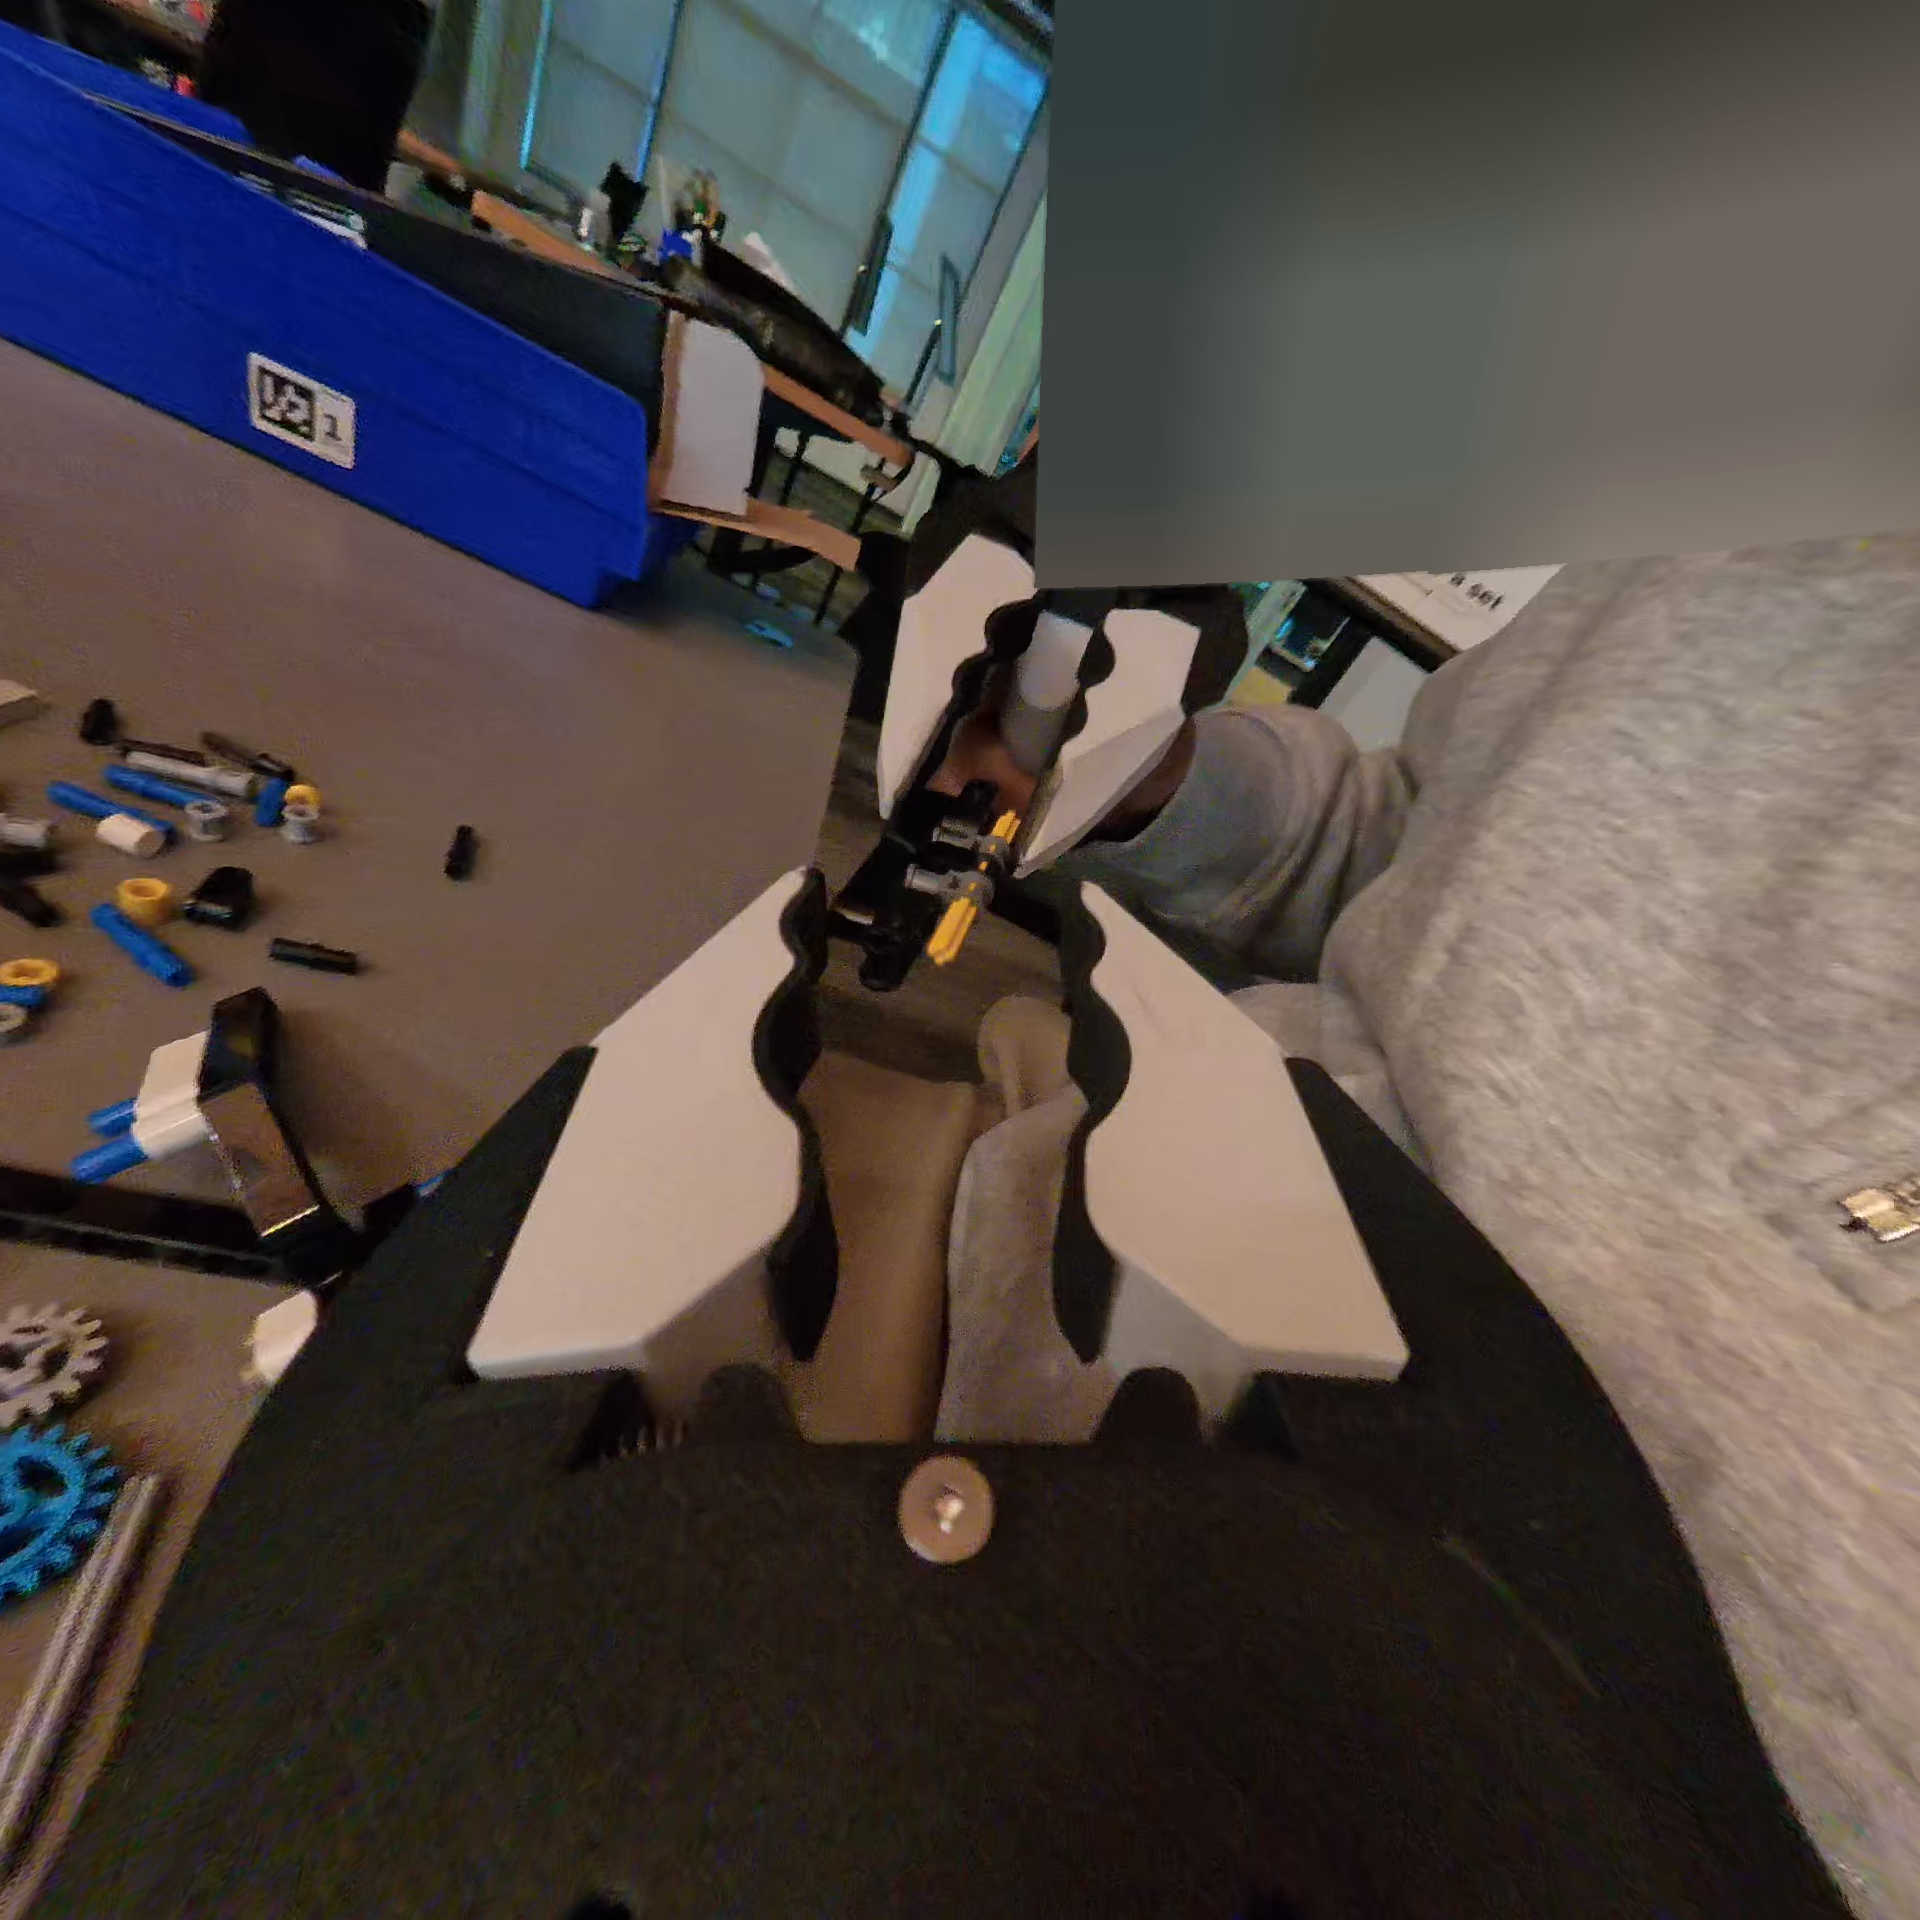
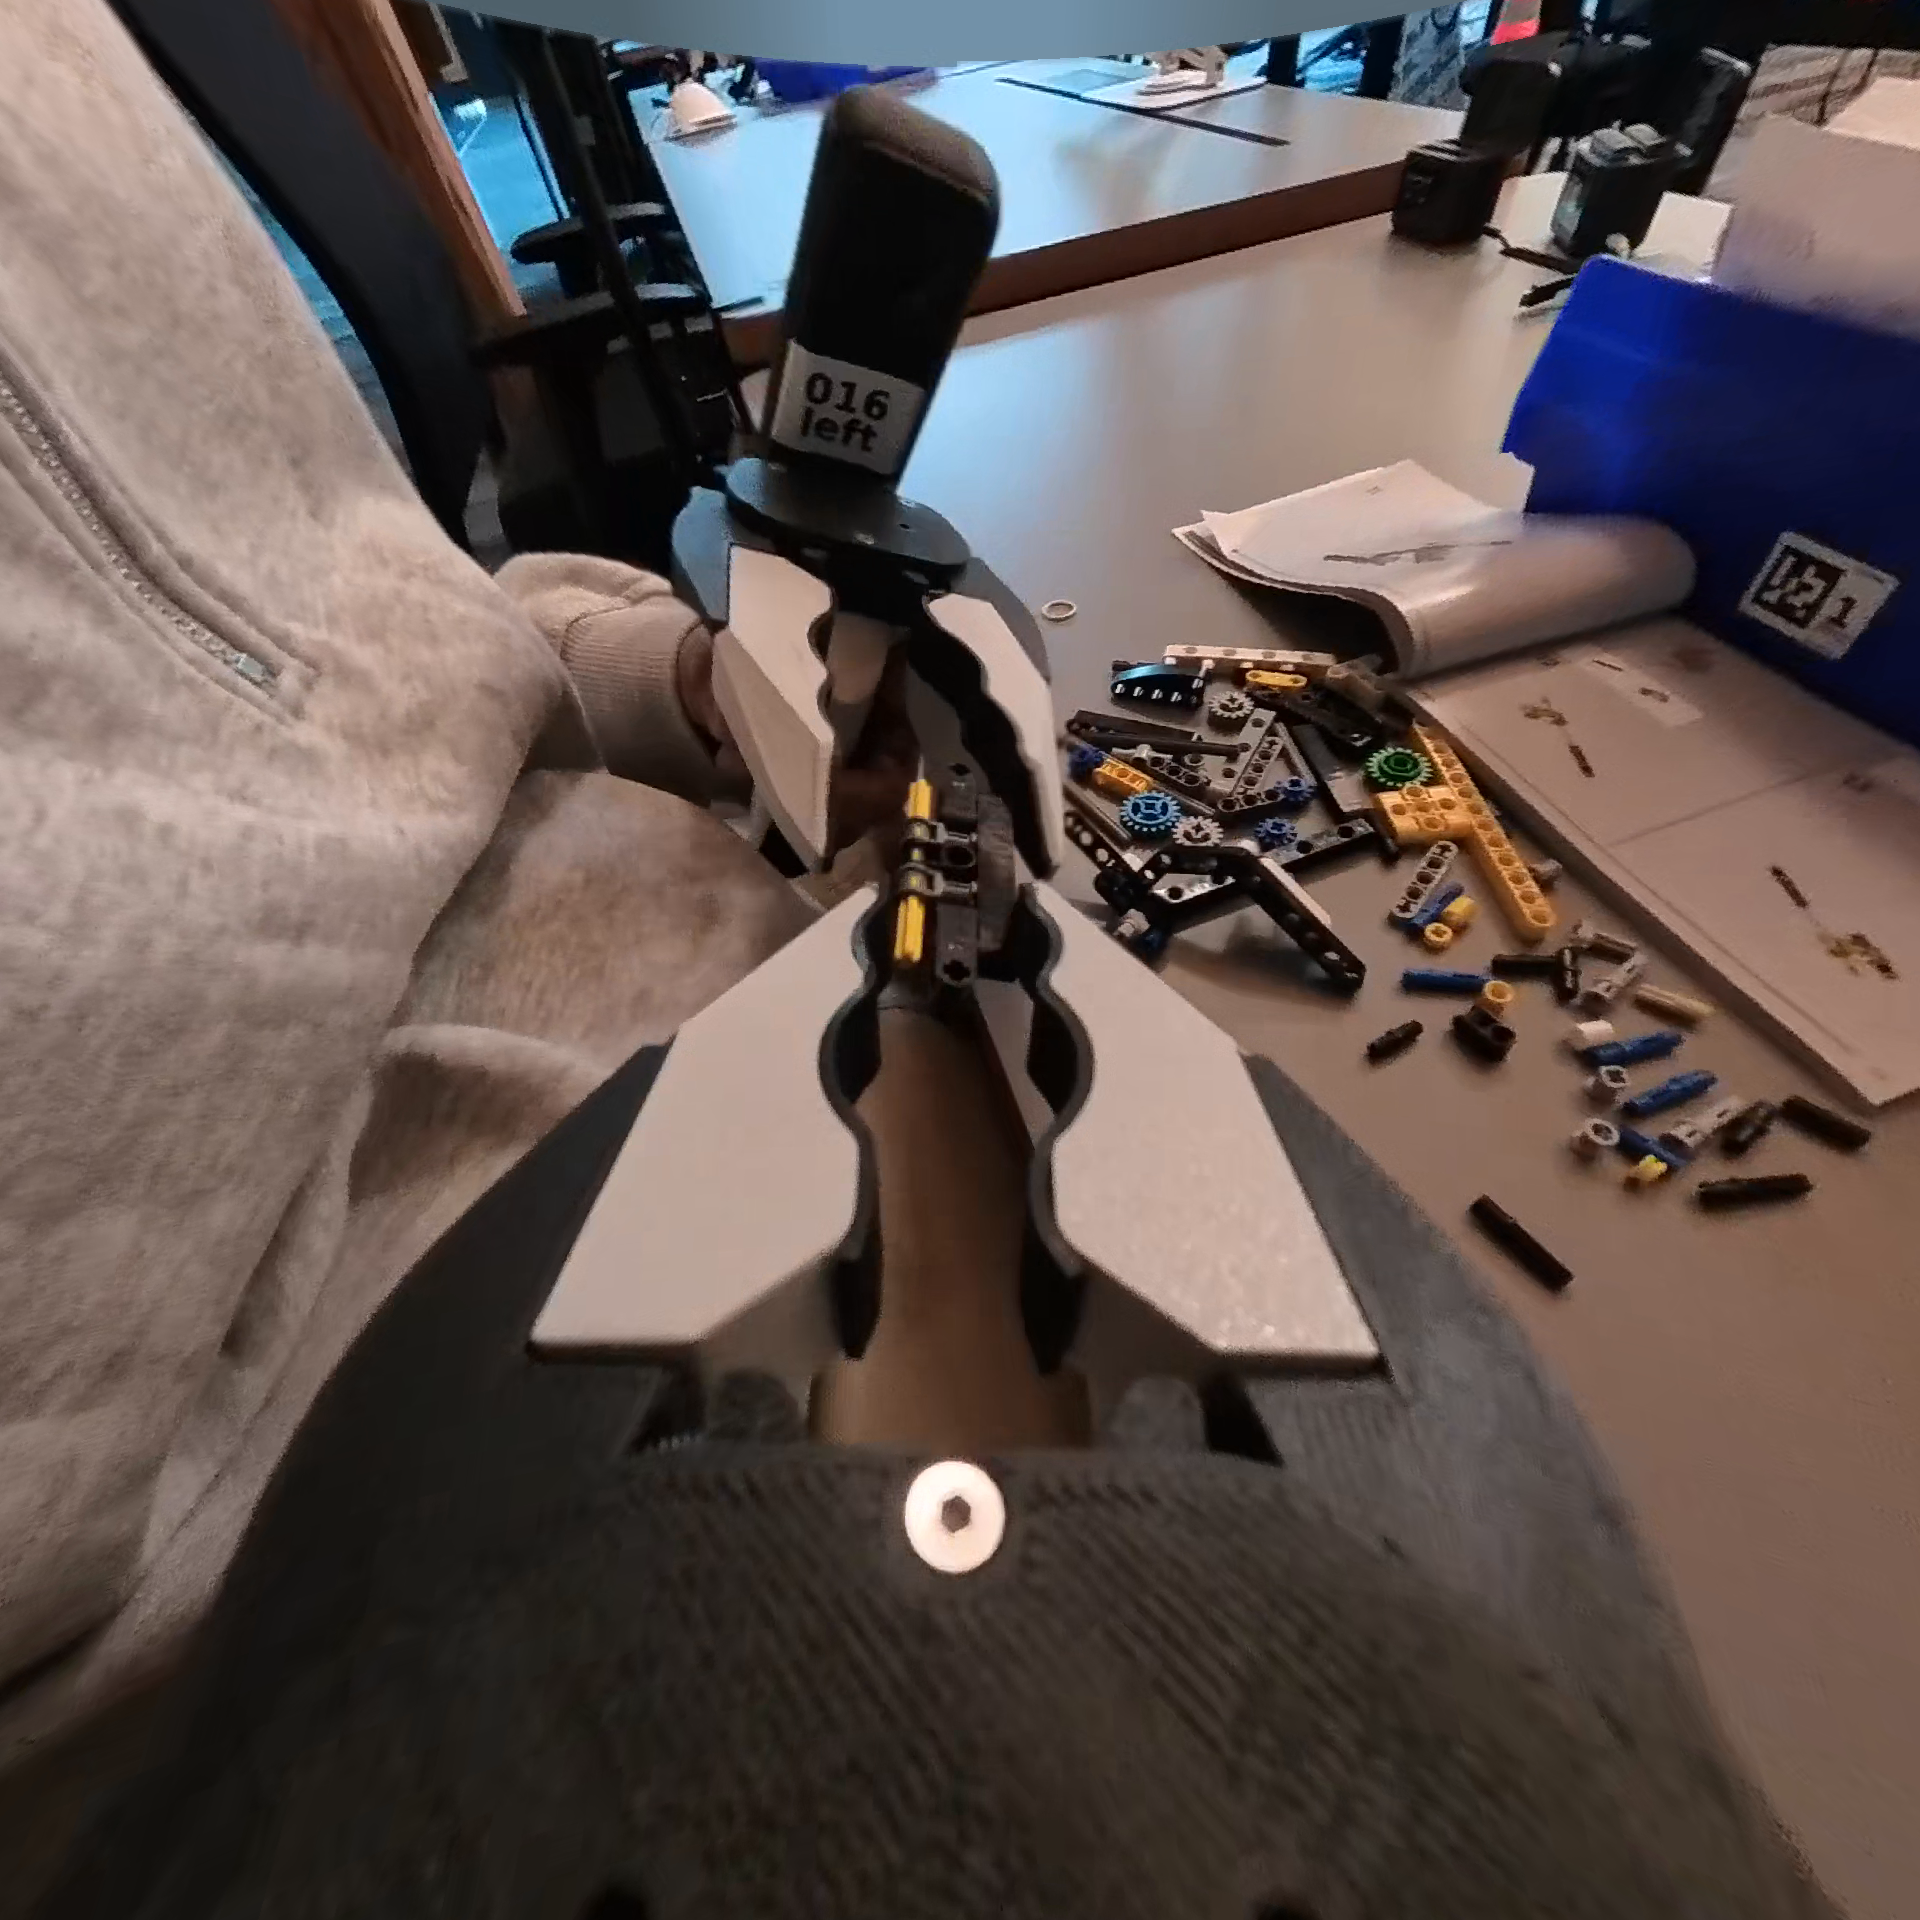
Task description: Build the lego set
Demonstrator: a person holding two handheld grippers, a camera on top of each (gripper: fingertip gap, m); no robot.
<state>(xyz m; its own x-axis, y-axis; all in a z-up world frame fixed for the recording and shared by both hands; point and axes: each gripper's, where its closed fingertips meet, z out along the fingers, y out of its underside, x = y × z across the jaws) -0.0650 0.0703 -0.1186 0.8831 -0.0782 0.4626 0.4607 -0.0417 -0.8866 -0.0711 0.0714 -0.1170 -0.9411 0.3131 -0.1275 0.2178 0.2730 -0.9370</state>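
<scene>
Black-and-yellow lego assembly (image 2: 951, 883) between two facing tools' tips

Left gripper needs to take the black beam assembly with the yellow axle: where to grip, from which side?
Probably the bare black end of the beam assembly nearest the left gripper, approached head-on, opposite the right gripper clamping it. Pinch its flat sides; avoid the yellow axle alongside, which may slide.

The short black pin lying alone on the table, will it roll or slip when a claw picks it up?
The black pin looks round and lies on its side, so a push would probably roll it. It seems small, smooth and likely light, so it may slip from the claw.
</scene>
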